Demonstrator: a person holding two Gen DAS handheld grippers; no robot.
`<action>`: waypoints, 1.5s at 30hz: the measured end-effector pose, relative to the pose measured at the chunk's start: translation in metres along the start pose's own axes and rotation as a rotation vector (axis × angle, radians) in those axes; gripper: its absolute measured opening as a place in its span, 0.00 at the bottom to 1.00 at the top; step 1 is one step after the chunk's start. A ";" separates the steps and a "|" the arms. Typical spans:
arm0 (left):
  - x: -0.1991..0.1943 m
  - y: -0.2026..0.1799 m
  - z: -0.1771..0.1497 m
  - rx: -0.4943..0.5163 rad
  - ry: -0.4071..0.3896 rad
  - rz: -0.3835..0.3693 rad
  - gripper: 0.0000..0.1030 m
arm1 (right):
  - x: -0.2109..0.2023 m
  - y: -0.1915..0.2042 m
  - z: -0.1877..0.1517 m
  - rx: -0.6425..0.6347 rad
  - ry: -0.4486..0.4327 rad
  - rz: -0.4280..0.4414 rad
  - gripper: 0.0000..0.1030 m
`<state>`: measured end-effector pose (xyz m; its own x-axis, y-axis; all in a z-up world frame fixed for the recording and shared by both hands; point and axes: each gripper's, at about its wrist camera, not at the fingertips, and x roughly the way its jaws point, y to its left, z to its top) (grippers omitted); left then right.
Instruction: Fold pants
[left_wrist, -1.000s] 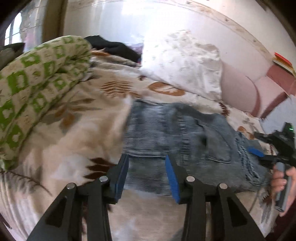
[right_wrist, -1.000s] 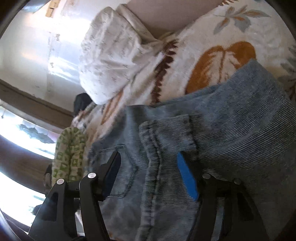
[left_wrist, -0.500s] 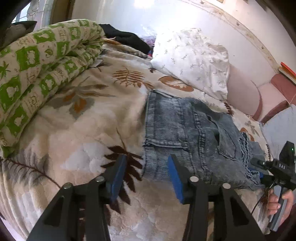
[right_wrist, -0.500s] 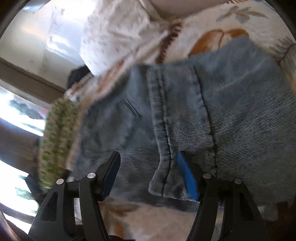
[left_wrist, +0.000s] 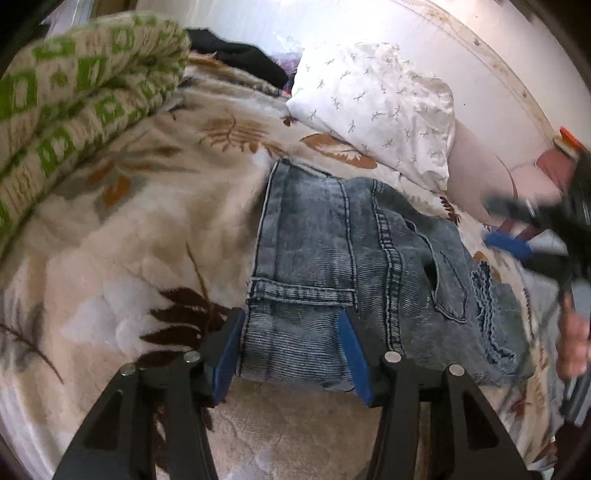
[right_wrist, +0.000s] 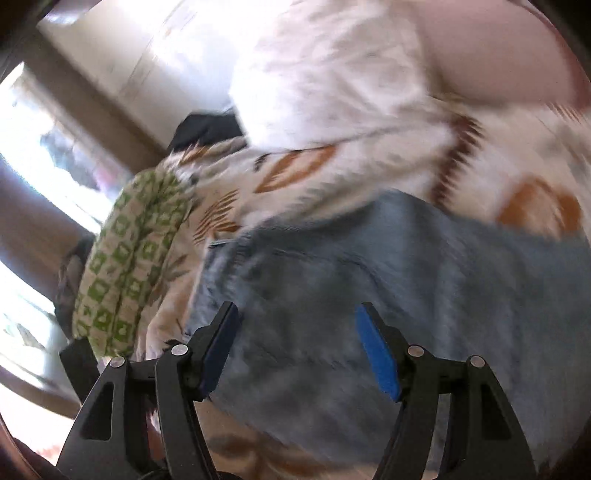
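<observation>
Jaws spread on both: left gripper (left_wrist: 291, 350) straddles the near edge of the folded pants (left_wrist: 354, 273) on the bed (left_wrist: 122, 236), unpinched; right gripper (right_wrist: 295, 349) opening above them. Pinch all layers before folding.

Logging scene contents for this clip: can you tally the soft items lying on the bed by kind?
Folded blue denim pants: 1
White pillow with small sprig print: 1
Rolled green-and-cream patterned blanket: 1
Dark black garment by the wall: 1
Leaf-print cream bedspread underneath: 1
Total: 5
</observation>
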<state>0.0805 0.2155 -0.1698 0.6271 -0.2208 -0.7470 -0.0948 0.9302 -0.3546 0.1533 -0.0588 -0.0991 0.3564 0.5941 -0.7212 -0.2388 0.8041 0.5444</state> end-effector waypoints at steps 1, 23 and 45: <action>0.002 0.003 0.000 -0.018 0.008 -0.014 0.52 | 0.010 0.014 0.009 -0.031 0.011 -0.002 0.65; 0.014 0.030 0.004 -0.220 0.033 -0.148 0.29 | 0.237 0.132 0.057 -0.449 0.416 -0.196 0.63; -0.060 -0.070 -0.001 0.083 -0.142 -0.394 0.18 | 0.055 0.103 0.064 -0.334 0.061 -0.123 0.09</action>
<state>0.0490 0.1636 -0.1011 0.7040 -0.5270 -0.4761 0.2325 0.8044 -0.5466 0.2064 0.0554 -0.0551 0.3487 0.4850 -0.8020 -0.4830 0.8263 0.2897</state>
